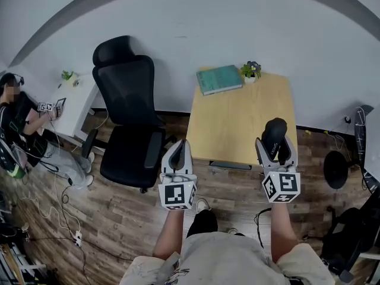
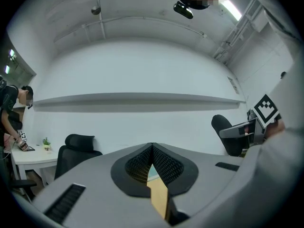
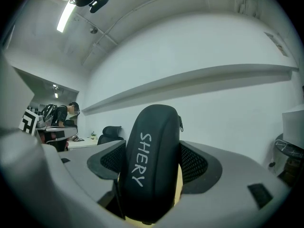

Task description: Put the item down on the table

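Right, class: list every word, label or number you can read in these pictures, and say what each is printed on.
"SHERY": white letters running along the black case.
Teal book cover: any print is too small to read.
No other text is legible.

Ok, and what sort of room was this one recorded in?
Most likely an office: a black swivel chair stands beside a small wooden table with a book on it, and a person works at a white desk on the left.
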A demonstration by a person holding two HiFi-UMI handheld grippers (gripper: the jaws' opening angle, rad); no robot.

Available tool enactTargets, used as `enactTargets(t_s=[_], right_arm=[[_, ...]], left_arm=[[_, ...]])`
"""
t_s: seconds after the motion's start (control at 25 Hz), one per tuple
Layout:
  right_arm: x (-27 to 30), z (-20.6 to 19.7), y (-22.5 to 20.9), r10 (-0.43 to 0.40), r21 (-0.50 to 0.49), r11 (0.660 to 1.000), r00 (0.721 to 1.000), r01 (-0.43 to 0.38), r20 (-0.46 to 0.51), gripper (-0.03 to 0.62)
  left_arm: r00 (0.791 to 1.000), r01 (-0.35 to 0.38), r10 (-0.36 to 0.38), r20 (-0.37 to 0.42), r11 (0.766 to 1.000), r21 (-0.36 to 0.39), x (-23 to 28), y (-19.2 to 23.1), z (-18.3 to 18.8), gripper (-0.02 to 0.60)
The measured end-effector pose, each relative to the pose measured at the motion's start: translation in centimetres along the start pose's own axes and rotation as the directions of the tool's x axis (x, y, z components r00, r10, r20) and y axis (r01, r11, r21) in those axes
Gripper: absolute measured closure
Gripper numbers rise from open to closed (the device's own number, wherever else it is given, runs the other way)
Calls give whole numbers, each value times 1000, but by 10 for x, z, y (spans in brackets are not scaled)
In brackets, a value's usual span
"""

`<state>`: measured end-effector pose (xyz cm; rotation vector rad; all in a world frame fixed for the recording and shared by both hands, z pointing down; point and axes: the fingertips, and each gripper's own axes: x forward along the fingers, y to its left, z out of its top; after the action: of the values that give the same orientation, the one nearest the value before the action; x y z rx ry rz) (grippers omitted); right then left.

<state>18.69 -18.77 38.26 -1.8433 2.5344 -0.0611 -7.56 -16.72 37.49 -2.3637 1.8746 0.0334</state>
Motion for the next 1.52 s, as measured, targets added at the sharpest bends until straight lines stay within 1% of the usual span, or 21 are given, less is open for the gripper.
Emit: enactTargets(t_s=[0.12, 0.36, 0.52, 0.64, 0.8, 0.96, 1.08, 1.16, 1.32, 1.52], right_arm=[[25, 3, 13, -7, -1, 1000, 1000, 7, -8, 240], [63, 6, 37, -23, -12, 1000, 1000, 22, -21, 240], [84, -1, 54, -24, -10, 1000, 998, 24, -54, 240], [95, -8, 68, -19, -29, 999, 996, 17, -89, 240], [114, -11, 80, -34, -43, 999, 994, 30, -100, 240], [125, -15, 86, -55, -46, 998, 993, 51, -107, 240], [131, -21, 91, -57, -55, 997, 991, 50, -123, 240], [135, -27, 92, -59, -62, 997, 988, 50, -140, 240], [149, -43, 88, -57, -61, 997, 980, 46, -190, 240], [169, -65, 81, -42, -40, 999, 970, 33, -238, 240]], left_arm=[[1000, 10, -10, -9, 1000, -6, 18, 23, -4, 575], [999, 33, -33, 2, 999, -15, 43, 60, -7, 575], [999, 35, -35, 13, 999, -15, 60, 85, -10, 575], [999, 38, -38, 22, 999, -16, 72, 104, -12, 575], [998, 59, -58, 28, 998, -18, 84, 124, -19, 575], [995, 96, -95, 31, 995, -20, 90, 130, -28, 575], [993, 115, -115, 22, 993, -22, 93, 129, -38, 575], [993, 119, -119, 19, 992, -30, 95, 130, -45, 575], [992, 116, -115, 45, 993, -29, 102, 131, -49, 575], [993, 118, -118, -2, 993, -11, 110, 129, -69, 575]])
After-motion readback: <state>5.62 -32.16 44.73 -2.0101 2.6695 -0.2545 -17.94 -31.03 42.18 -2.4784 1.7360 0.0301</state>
